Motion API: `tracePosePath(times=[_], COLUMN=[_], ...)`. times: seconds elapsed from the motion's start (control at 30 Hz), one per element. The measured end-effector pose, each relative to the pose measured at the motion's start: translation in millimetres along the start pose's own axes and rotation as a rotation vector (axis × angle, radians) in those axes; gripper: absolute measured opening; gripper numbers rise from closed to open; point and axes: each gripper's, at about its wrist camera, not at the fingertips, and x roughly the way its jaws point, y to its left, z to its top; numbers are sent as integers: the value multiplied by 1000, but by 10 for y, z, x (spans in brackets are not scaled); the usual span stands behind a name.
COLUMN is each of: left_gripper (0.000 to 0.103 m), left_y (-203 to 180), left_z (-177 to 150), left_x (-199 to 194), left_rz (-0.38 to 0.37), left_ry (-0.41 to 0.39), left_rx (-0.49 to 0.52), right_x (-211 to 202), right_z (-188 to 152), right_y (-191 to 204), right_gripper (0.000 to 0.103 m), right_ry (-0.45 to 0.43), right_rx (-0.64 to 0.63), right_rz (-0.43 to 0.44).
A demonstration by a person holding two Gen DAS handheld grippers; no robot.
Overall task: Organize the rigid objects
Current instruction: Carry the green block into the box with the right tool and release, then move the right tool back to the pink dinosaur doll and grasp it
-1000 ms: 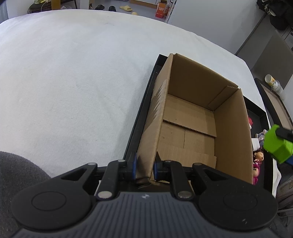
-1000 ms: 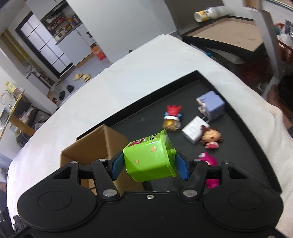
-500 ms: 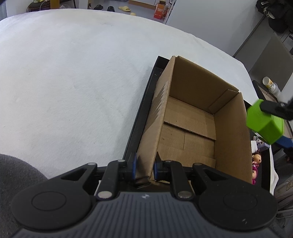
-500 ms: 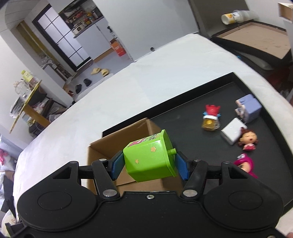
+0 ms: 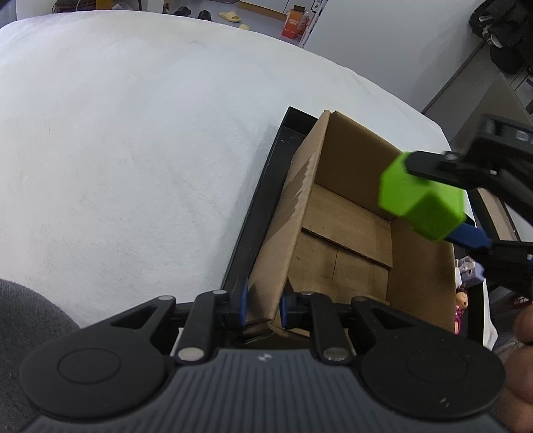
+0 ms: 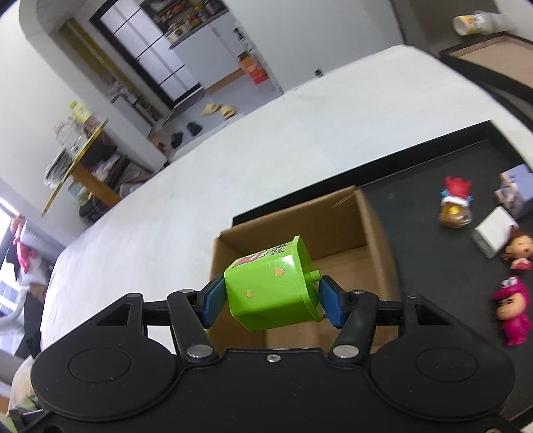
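An open cardboard box (image 5: 346, 233) stands on the left part of a black tray (image 5: 263, 200) on a white table. My left gripper (image 5: 263, 306) is shut on the box's near corner wall. My right gripper (image 6: 271, 299) is shut on a green toy cube (image 6: 273, 293) with star stickers and holds it above the box (image 6: 299, 233); the cube (image 5: 421, 203) hangs over the box's right wall in the left wrist view. The box looks empty inside.
On the tray (image 6: 433, 266) right of the box lie a red-capped figure (image 6: 454, 206), a white block (image 6: 493, 231), a purple cube (image 6: 513, 193), a brown-haired doll (image 6: 518, 249) and a pink figure (image 6: 511, 313). A second tray with a cup (image 6: 473, 23) stands far right.
My right gripper has carried the green cube left and up, from beside the toys to over the box opening. My left gripper has kept its hold on the box wall.
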Motion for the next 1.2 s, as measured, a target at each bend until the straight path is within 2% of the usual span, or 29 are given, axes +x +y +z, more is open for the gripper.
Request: tracePosePath(times=[0.4,0.87,1.2], left_gripper=[18,19,19], left_y=[60,56,20], left_z=[-3,-45,-44], left_x=[-18,-18,-40], left_rz=[-34,-22,-12], left_ry=[25,16,16], left_rx=[-36,-41,-37], right_x=[296,-111,-338], right_z=[38,-44,-77], right_y=[111,-67,-221], right_gripper=[62,62,62], right_ry=[67,34,21], right_rx=[-34,-12,14], right_rz=[19,62,40])
